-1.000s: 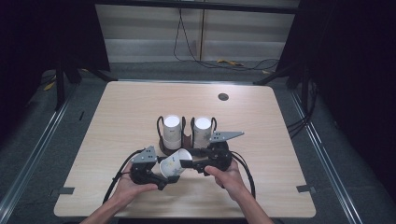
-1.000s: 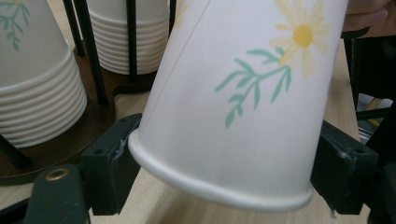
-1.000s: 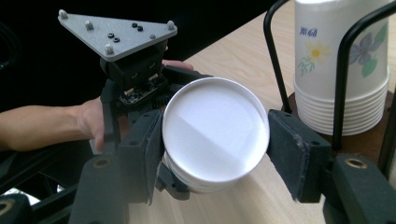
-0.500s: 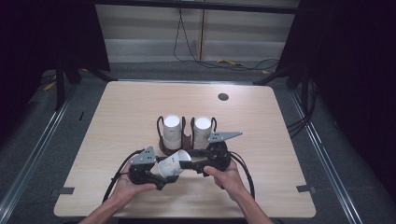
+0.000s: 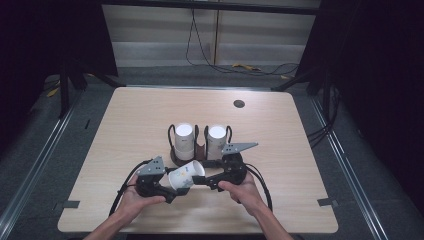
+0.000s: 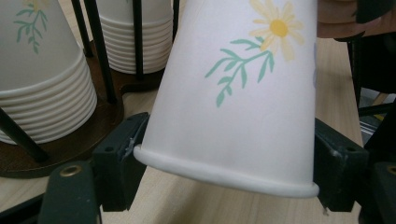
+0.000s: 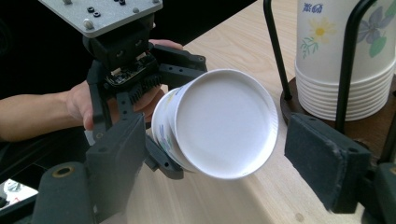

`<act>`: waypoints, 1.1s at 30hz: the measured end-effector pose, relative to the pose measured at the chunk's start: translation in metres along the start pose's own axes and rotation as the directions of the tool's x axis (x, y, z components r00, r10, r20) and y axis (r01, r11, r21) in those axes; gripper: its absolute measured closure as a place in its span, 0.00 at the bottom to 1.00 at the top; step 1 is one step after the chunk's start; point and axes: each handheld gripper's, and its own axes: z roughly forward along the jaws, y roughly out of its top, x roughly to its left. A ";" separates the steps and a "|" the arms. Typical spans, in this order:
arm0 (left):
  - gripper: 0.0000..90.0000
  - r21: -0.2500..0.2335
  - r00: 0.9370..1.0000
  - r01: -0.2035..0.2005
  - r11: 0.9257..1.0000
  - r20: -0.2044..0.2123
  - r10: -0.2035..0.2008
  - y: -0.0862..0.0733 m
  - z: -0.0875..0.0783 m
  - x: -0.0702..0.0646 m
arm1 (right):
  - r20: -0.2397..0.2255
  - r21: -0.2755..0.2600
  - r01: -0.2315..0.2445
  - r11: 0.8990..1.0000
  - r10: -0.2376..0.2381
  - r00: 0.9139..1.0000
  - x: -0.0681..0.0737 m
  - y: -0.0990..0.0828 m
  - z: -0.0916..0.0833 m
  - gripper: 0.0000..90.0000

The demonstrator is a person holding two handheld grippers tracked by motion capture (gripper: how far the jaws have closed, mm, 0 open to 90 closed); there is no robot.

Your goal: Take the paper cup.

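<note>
Wide bare tabletop [image 5: 135, 125] lies around the cup rack [image 5: 200, 150] — 2 stacks upright at its middle. Near the front edge, the left gripper [image 5: 167, 186] pinches a paper cup [image 5: 186, 175] tilted on its side, mouth toward the right gripper [image 5: 205, 181], whose jaws stand spread either side of the rim, not touching.

1 loose paper cup [image 5: 186, 174], 2 cup stacks [image 5: 183, 139] in 1 holder [image 5: 200, 149], 2 grippers [image 5: 170, 186], 1 table [image 5: 135, 120].
</note>
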 end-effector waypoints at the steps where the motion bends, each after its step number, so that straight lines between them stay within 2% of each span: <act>1: 0.26 0.000 1.000 0.002 1.000 -0.001 -0.002 0.000 0.000 0.000 | 0.000 0.000 0.001 1.000 -0.001 1.000 0.000 0.000 0.000 0.23; 8: 0.26 0.015 1.000 0.012 1.000 -0.013 -0.012 0.001 -0.002 0.002 | 0.014 0.028 0.027 0.999 -0.027 1.000 0.001 0.001 -0.005 0.21; 10: 0.26 0.022 1.000 0.019 1.000 -0.002 -0.019 0.001 -0.003 0.002 | 0.016 0.029 0.032 0.999 -0.033 0.999 0.001 0.001 -0.006 0.21; 16: 0.27 0.050 1.000 -0.015 0.999 0.004 0.015 0.008 -0.003 -0.001 | 0.016 0.061 0.049 0.997 -0.050 0.999 0.002 -0.001 -0.008 0.20; 18: 0.27 0.058 0.999 -0.047 0.997 -0.004 0.047 0.011 -0.004 -0.002 | 0.020 0.079 0.052 0.996 -0.054 0.998 0.002 -0.003 -0.009 0.20; 20: 0.27 0.079 0.998 -0.055 0.995 0.000 0.055 0.012 -0.005 -0.004 | 0.023 0.090 0.057 0.994 -0.059 0.998 0.001 -0.006 -0.009 0.19; 22: 0.27 0.106 0.997 -0.080 0.991 -0.008 0.081 0.013 -0.006 -0.005 | 0.027 0.099 0.059 0.993 -0.062 0.998 0.000 -0.007 -0.011 0.19; 23: 0.28 0.120 0.997 -0.080 0.990 0.000 0.080 0.013 -0.006 -0.005 | 0.033 0.102 0.064 0.993 -0.068 0.997 0.000 -0.007 -0.012 0.19; 26: 0.28 0.154 0.996 -0.085 0.984 -0.010 0.088 0.012 -0.005 -0.006 | 0.036 0.111 0.073 0.991 -0.077 0.996 0.001 -0.007 -0.013 0.19; 31: 0.28 0.173 0.997 -0.083 0.981 0.012 0.082 0.011 -0.002 -0.006 | 0.029 0.153 0.098 0.983 -0.103 0.994 0.002 -0.006 -0.011 0.19; 33: 0.29 0.183 0.996 -0.086 0.979 0.023 0.083 0.010 -0.001 -0.007 | 0.023 0.184 0.109 0.977 -0.115 0.993 0.003 -0.006 -0.008 0.20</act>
